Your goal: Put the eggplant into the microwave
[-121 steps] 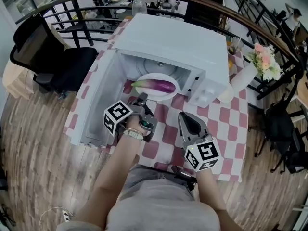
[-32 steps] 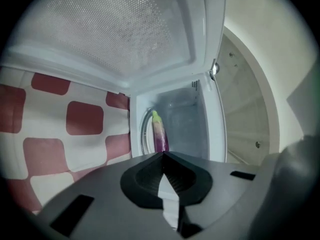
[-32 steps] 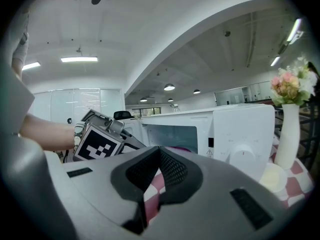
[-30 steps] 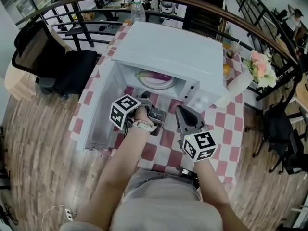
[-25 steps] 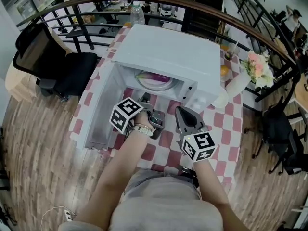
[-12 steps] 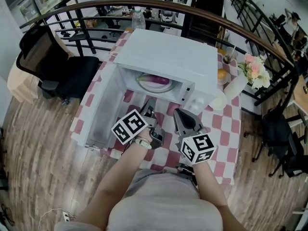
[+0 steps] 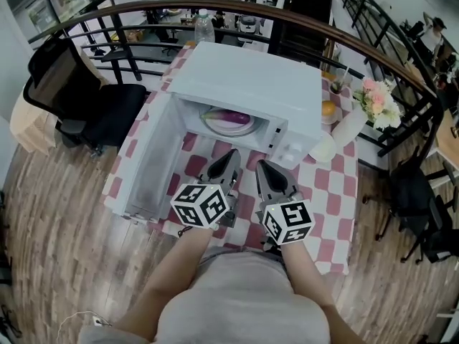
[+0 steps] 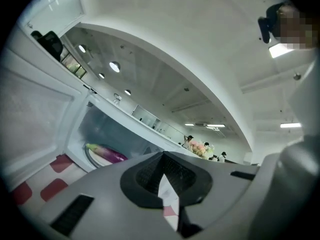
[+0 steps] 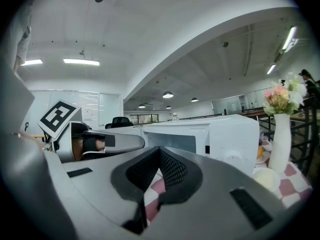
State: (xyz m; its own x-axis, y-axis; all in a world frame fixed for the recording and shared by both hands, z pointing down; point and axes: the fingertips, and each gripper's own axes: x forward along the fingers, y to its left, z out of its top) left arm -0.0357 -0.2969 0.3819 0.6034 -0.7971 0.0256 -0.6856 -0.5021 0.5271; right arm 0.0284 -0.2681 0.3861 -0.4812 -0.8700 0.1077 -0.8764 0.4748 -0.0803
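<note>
Showing square markers (image 7: 201, 205): left gripper (image 7: 233, 154), right gripper (image 7: 260, 165).

No legible txt/labels in any view

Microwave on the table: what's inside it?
A purple eggplant on a white plate. The top of the microwave hides the cavity's rear and part of the plate.

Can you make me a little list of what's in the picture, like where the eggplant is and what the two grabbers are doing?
eggplant: lying on a white plate inside the microwave
microwave door: wide open, swung out to the left
left gripper: shut, empty, in front of the microwave
right gripper: shut, empty, beside the left one
table: covered with a red-and-white checked cloth
</note>
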